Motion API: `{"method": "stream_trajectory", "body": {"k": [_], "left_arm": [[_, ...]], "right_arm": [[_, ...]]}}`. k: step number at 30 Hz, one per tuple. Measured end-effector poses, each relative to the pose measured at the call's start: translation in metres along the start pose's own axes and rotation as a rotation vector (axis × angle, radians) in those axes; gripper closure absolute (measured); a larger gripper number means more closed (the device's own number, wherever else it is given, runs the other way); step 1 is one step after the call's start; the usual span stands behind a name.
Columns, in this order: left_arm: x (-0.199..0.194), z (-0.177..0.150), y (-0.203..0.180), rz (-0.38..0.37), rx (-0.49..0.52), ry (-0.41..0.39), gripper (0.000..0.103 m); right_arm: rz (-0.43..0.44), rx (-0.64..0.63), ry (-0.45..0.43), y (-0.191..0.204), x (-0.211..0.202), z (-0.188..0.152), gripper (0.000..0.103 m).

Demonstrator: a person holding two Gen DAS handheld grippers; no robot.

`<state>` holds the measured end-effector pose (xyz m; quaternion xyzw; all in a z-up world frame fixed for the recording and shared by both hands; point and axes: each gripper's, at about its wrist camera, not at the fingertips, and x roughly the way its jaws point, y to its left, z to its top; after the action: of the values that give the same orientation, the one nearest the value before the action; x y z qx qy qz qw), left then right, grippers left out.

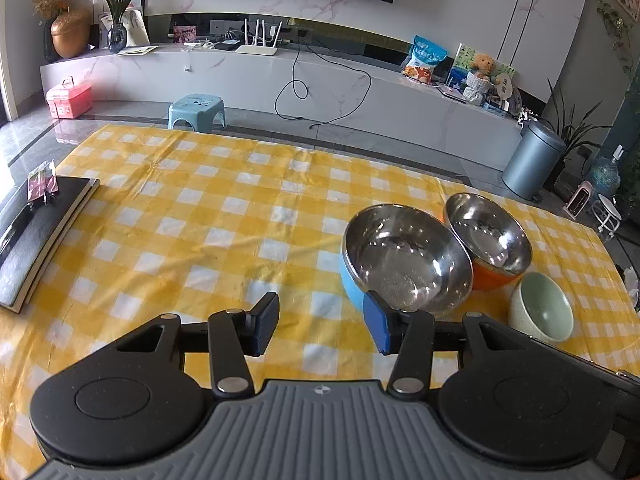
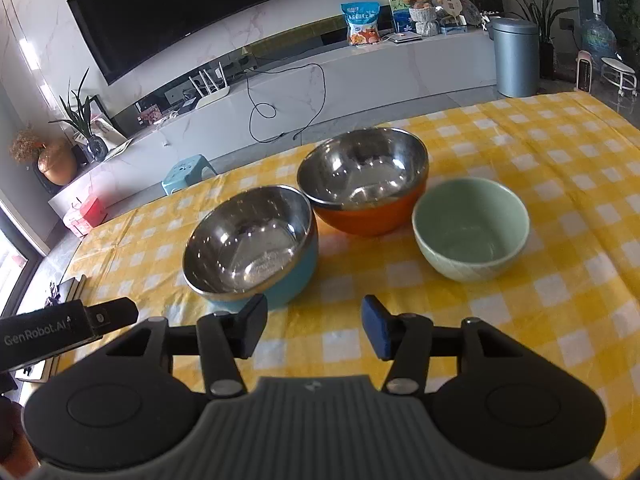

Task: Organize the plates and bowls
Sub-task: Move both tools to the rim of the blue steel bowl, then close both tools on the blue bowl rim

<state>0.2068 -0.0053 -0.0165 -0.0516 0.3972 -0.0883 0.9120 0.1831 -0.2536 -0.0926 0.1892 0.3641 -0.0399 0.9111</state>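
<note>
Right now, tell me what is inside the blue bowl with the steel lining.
The blue steel-lined bowl holds nothing visible: only its shiny lining with reflections. The right gripper's left fingertip covers a bit of its near outer wall. The tablecloth beneath it is hidden.

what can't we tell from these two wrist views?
- Blue bowl: near base hidden behind the right tongs in the right view; the left tongs cover its near rim in the left view.
- Orange bowl: near side hidden by the blue bowl, left view.
- Dark book: cut off at the left view's edge.
- Any plates: none in either view.
</note>
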Motion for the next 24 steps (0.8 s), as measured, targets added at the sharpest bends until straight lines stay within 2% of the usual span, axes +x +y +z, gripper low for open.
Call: {"method": "stream_trajectory", "body": {"k": [4, 6, 14, 20, 24], "left_arm": [[0.026, 0.019, 0.004, 0.002, -0.023, 0.006, 0.046], [0.041, 0.025, 0.005, 0.021, -0.033, 0.027, 0.046], [0.079, 0.034, 0.001, 0.017, -0.024, 0.039, 0.045], [0.093, 0.035, 0.002, -0.015, -0.038, 0.054, 0.047], [0.097, 0.035, -0.003, -0.040, -0.019, 0.057, 0.067]], "right_arm": [[-0.008, -0.003, -0.004, 0.009, 0.020, 0.020, 0.044], [-0.013, 0.002, -0.002, 0.010, 0.032, 0.027, 0.044], [-0.035, 0.062, 0.035, 0.007, 0.070, 0.042, 0.046], [-0.031, 0.109, 0.073, 0.006, 0.088, 0.039, 0.065], [-0.030, 0.117, 0.082, 0.008, 0.095, 0.038, 0.079]]}}
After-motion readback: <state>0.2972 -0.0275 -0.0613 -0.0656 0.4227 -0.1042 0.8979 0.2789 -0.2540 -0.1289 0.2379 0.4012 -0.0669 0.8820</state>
